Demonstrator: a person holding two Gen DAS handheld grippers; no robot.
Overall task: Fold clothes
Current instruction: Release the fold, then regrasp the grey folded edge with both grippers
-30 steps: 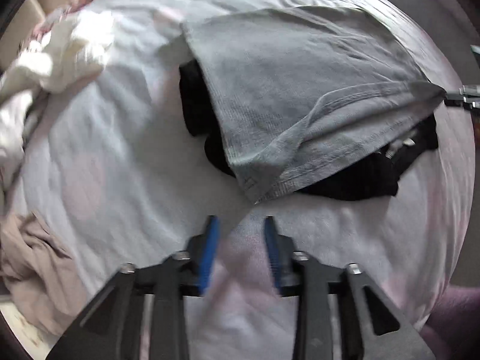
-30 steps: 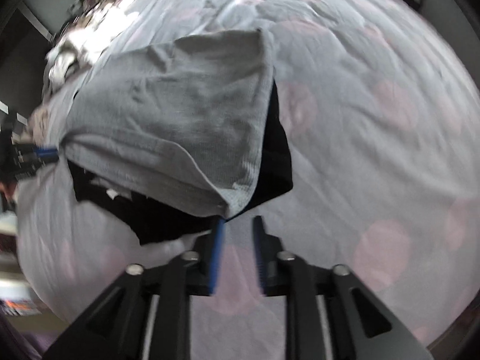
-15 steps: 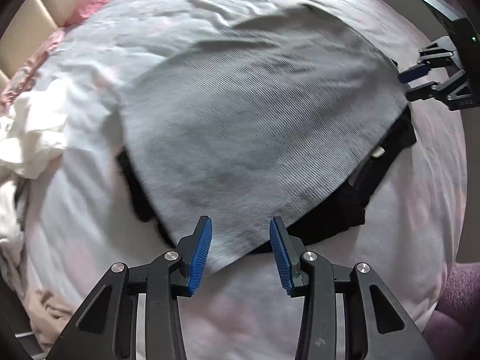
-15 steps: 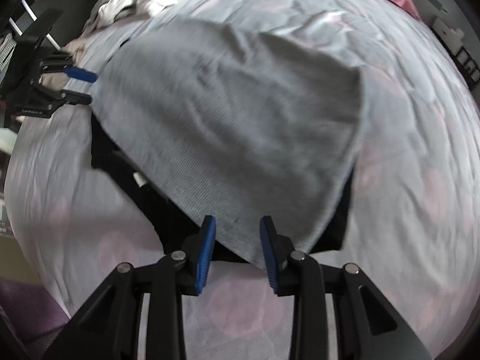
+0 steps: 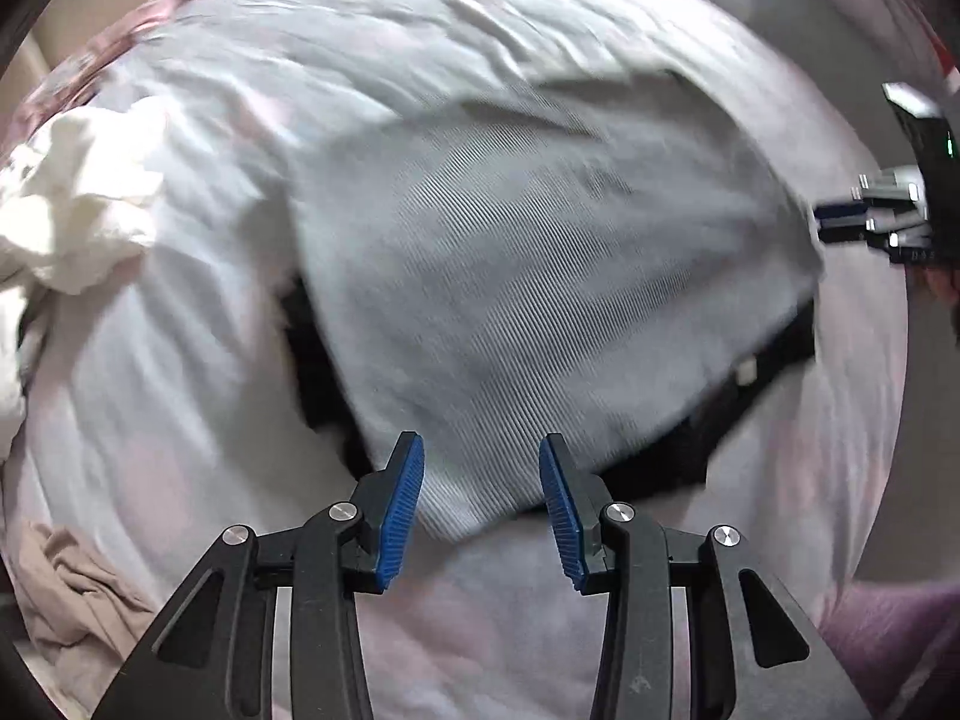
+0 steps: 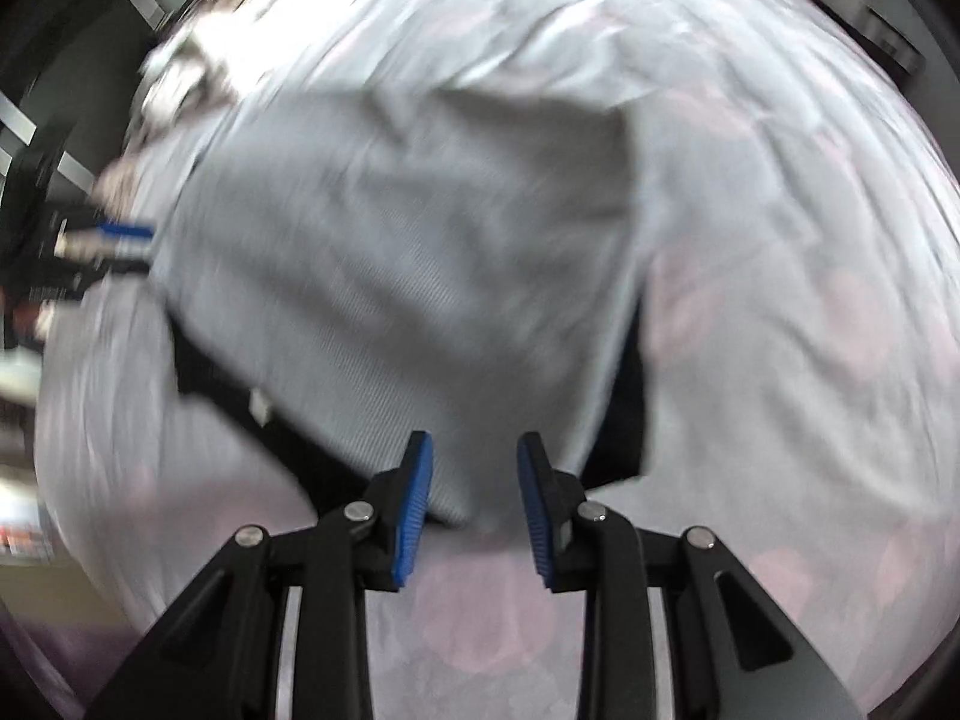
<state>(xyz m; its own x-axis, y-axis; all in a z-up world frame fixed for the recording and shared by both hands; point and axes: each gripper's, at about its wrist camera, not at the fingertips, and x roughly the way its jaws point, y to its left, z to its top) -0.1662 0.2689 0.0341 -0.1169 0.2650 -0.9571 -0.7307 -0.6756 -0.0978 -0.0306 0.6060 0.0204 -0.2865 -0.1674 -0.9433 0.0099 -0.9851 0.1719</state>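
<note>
A grey ribbed garment [image 5: 540,300] lies spread on the bed over a black garment [image 5: 750,396] whose edges stick out beneath it. My left gripper [image 5: 480,504] is open, its blue pads on either side of the grey garment's near corner. My right gripper [image 6: 474,498] is open at the opposite near corner of the grey garment [image 6: 420,276]; the black garment [image 6: 624,420] shows beside it. Each gripper appears at the edge of the other's view, the right one [image 5: 864,222] and the left one [image 6: 108,240]. Both views are blurred.
The bed has a pale sheet [image 5: 168,396] with faint pink spots. A crumpled white garment [image 5: 78,222] lies at the left and a beige one [image 5: 72,588] at the lower left. A pink pillow edge [image 5: 120,42] runs along the far side.
Both grippers have opened and let go of the grey garment's corners. The garment, held up a second ago, now lies flat over the black one.
</note>
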